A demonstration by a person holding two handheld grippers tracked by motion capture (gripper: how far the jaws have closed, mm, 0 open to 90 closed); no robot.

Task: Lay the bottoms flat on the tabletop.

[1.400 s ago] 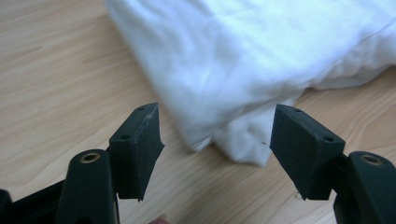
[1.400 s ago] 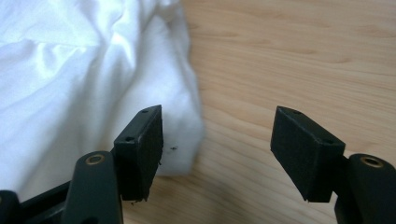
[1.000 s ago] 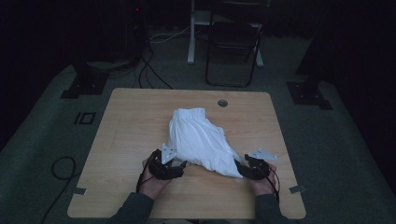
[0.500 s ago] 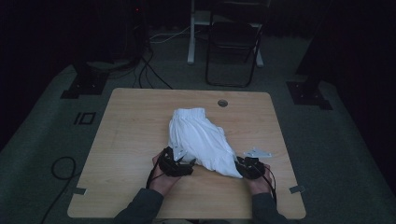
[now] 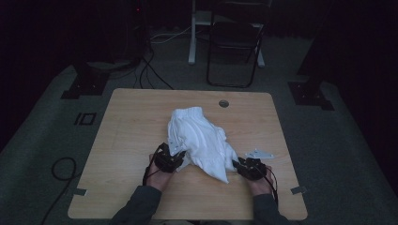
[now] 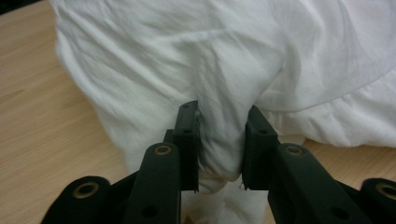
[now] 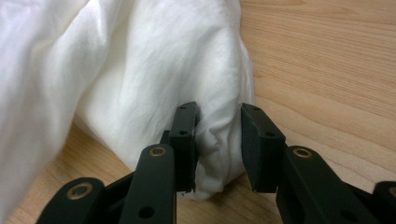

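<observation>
Crumpled white cotton cloth (image 5: 199, 140), heaped on the near middle of the pale wooden surface (image 5: 131, 122), pinched at both near corners. Left tongs (image 6: 219, 140) clamped on a fold of the cloth after just closing; a second ago wide apart and left of the near hem, now drawn in against it. Right tongs (image 7: 217, 140) gripping a bunched corner, jaws narrowed on it during the past second and since then steady. Cloth itself much as before, near edge slightly gathered. Small grey three-cornered plate (image 5: 259, 153) lying flat beside the right hand (image 5: 256, 180). Round hole (image 5: 224, 103) near the far edge. Beyond, dark carpeted floor, black folding chair (image 5: 234, 42), trailing cables (image 5: 150, 70).
</observation>
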